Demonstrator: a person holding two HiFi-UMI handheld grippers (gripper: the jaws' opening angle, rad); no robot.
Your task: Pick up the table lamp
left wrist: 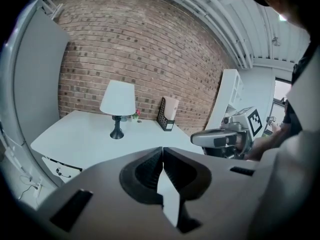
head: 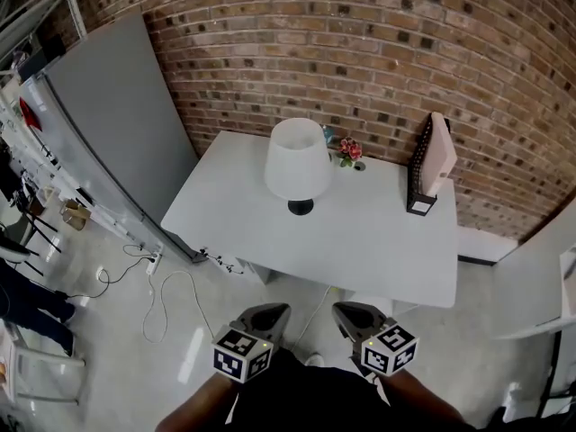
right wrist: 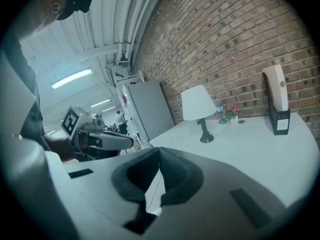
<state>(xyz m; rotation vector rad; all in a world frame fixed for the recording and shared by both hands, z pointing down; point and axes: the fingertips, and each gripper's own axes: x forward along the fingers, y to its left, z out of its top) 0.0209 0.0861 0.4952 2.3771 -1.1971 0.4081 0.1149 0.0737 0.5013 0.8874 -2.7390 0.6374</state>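
— Where is the table lamp point(head: 299, 171)?
— It stands upright on the white table point(head: 360, 241), toward the back and a little left of the middle. It has a white shade on a dark stem and a round dark foot. Nothing touches it.
— What is around it?
— A small pot of pink flowers point(head: 350, 150) sits just beside the shade, to the right and closer to the brick wall point(head: 360, 43). A black file holder point(head: 421, 180) with a pale folder in it stands at the table's back right, well apart from the lamp. A tall grey panel point(head: 117, 115) leans along the left side of the table.
— And the grippers?
— Both are short of the table's near edge, over the floor point(head: 108, 331), well apart from the lamp. The left gripper point(left wrist: 162, 151) has its jaws pressed together with nothing between them. The right gripper point(right wrist: 159, 153) is closed too, and empty. They are side by side and both point toward the table.
— Anything on the floor?
— White cables point(head: 157, 291) trail across it below the table's left corner
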